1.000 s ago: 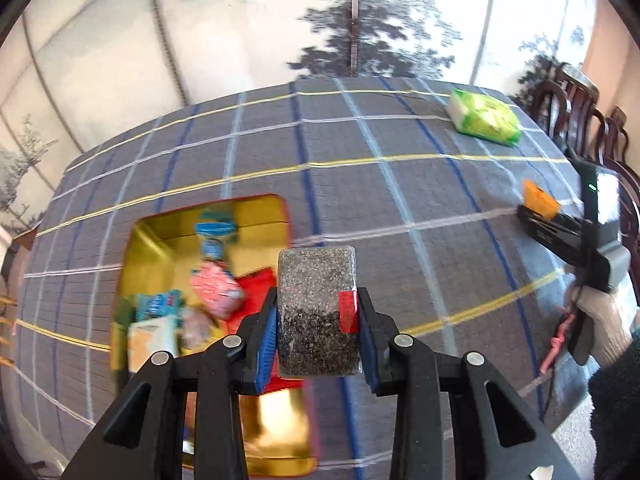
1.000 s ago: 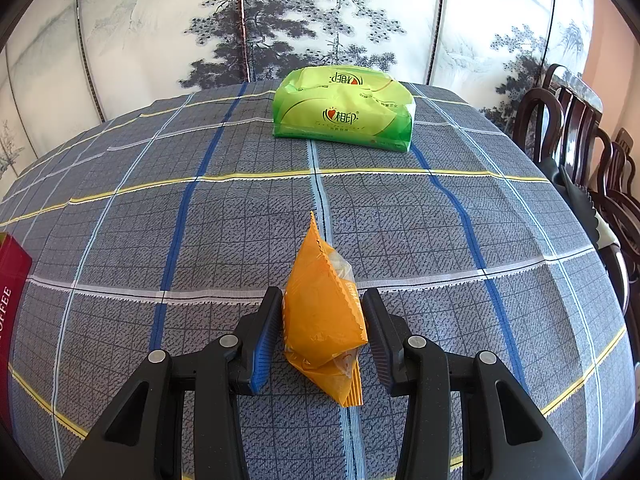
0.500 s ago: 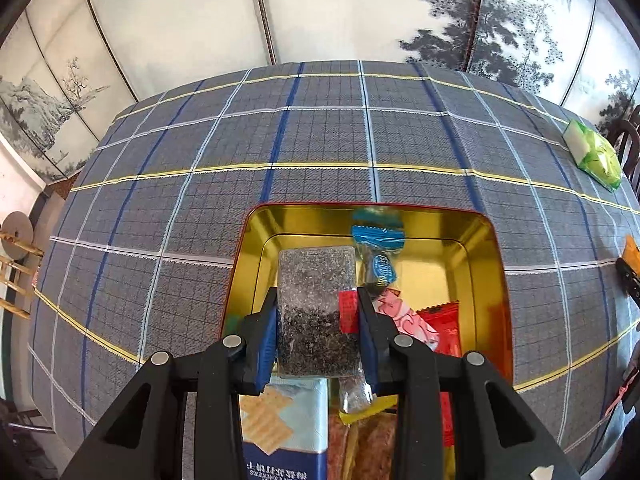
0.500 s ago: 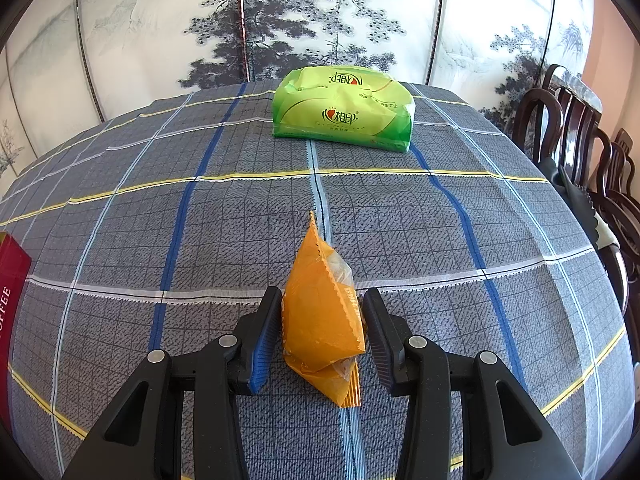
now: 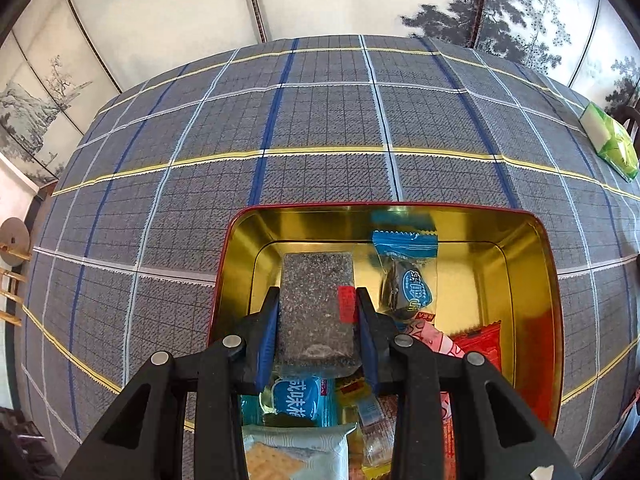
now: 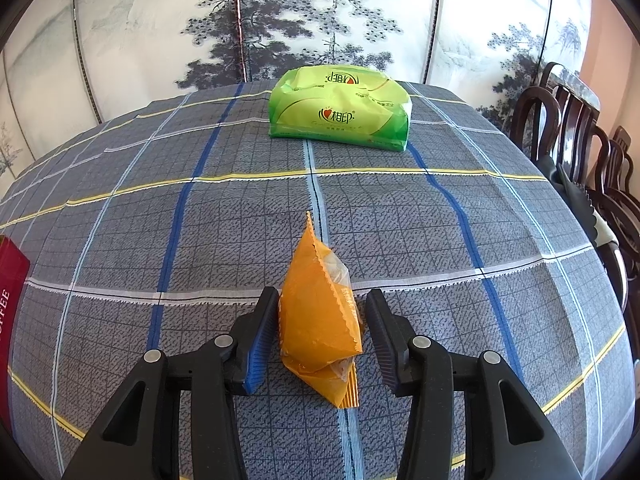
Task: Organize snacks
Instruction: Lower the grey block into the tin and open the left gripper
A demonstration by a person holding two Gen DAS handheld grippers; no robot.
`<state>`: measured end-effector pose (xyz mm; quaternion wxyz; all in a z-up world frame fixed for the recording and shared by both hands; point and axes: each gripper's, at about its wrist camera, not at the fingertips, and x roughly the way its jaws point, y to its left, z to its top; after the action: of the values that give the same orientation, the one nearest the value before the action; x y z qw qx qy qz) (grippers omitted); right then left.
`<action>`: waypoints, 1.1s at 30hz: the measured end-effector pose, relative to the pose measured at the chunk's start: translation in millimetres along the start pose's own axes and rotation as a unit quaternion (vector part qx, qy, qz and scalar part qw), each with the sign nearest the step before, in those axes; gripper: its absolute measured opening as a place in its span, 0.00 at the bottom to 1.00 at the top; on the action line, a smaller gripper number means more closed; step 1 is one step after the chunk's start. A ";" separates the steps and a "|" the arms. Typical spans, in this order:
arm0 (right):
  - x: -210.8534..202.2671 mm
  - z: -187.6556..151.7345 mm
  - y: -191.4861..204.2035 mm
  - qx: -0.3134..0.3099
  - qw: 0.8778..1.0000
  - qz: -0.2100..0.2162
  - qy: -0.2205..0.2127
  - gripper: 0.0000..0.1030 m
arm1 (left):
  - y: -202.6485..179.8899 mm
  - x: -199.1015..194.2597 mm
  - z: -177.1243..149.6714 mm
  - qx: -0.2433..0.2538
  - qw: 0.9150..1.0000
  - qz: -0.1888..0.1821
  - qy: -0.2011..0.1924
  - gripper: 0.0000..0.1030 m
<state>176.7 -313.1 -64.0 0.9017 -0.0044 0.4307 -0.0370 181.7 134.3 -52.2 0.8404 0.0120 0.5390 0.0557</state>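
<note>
My left gripper (image 5: pixel 317 294) is shut on a dark speckled snack bar (image 5: pixel 316 312) with a small red label. It hangs over the near left part of a gold tin with a red rim (image 5: pixel 360 205). Inside the tin lie a blue-wrapped sweet (image 5: pixel 408 280), a red packet (image 5: pixel 480 344), a cracker pack (image 5: pixel 296 452) and other wrapped snacks. In the right wrist view an orange packet (image 6: pixel 320 320) stands on the checked tablecloth between the jaws of my right gripper (image 6: pixel 322 296). Those jaws are opening, and a thin gap shows between the right pad and the packet.
A green tissue pack (image 6: pixel 340 108) lies at the far side of the table and also appears at the right edge (image 5: pixel 610 142). A dark red coffee box (image 6: pixel 12 288) pokes in at the left. Dark wooden chairs (image 6: pixel 580 140) line the right side. A painted screen stands behind.
My left gripper carried the speckled bar across and down, from beside the tin to low over its inside. The right gripper's jaws spread slightly away from the orange packet.
</note>
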 end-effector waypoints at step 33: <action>0.3 0.3 0.1 0.001 1.000 0.000 0.001 0.47 | -5.6 -70.4 -44.4 -0.006 0.999 -0.020 -0.041 0.50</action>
<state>177.2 -313.1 -64.0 0.9015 -0.0033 0.4311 -0.0374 112.8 119.4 -7.5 0.8629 -0.0012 0.5037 0.0415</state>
